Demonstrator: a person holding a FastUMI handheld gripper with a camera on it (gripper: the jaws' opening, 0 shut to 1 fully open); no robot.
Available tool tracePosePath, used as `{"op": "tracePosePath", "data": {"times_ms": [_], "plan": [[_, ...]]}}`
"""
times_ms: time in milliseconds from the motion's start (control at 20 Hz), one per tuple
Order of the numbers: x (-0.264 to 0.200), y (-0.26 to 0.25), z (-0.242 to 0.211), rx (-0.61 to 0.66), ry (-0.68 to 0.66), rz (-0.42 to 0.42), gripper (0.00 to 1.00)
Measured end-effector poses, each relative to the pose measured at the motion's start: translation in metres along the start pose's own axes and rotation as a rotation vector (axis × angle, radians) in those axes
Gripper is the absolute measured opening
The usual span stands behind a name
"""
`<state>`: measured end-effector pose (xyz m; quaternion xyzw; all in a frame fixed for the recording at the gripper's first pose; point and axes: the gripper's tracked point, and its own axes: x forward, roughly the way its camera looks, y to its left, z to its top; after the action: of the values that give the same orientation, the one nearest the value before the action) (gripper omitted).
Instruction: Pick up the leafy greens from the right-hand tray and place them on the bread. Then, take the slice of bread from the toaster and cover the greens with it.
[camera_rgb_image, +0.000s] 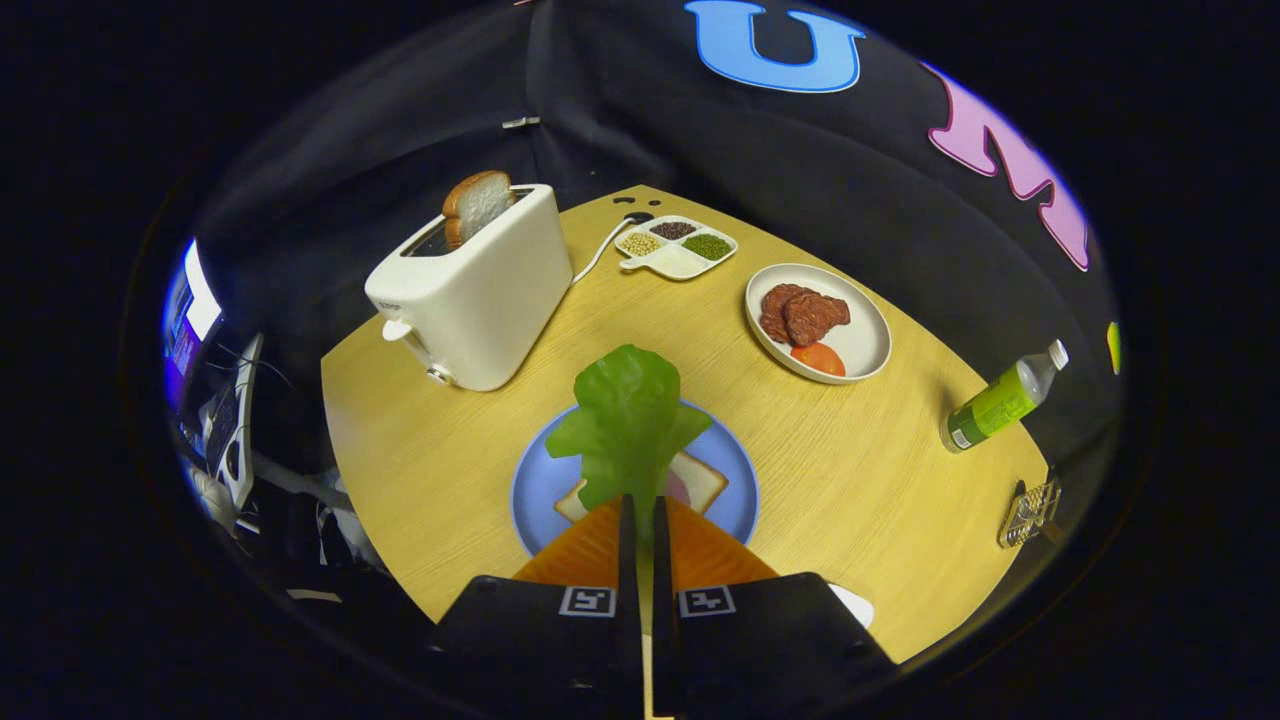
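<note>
The leafy greens (628, 425) are a single bright green leaf with ruffled edges and a paler rib down the middle, standing up from your tool (641, 512), whose fingers are closed to a thin gap and pinch the leaf's stem end from both sides. The leaf hangs over the blue plate (535, 490), just ahead of the fingers, where a slice of bread (700, 478) lies flat with something pink on it, partly hidden by the leaf. Beyond the plate to the left, your white toaster (475, 295) stands on the wooden table (860, 460) with a second bread slice (476, 205) poking out of its slot. Further back sits a divided dish (676, 247) of grains and beans, and to the right a white plate (868, 340) carrying brown meat pieces (803, 313) and a tomato slice (818, 358). A green-labelled bottle (1000, 400) lies near the table's right edge.
</note>
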<state>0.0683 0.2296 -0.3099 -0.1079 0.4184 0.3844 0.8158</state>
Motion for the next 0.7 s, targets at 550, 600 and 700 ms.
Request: {"op": "tracePosePath", "data": {"times_ms": [550, 600, 700], "plan": [[0.011, -0.004, -0.006, -0.002, 0.007, -0.03, 0.69], [0.008, -0.002, -0.002, -0.003, -0.005, -0.029, 0.69], [-0.002, 0.008, 0.01, -0.001, -0.04, -0.021, 0.69]]}}
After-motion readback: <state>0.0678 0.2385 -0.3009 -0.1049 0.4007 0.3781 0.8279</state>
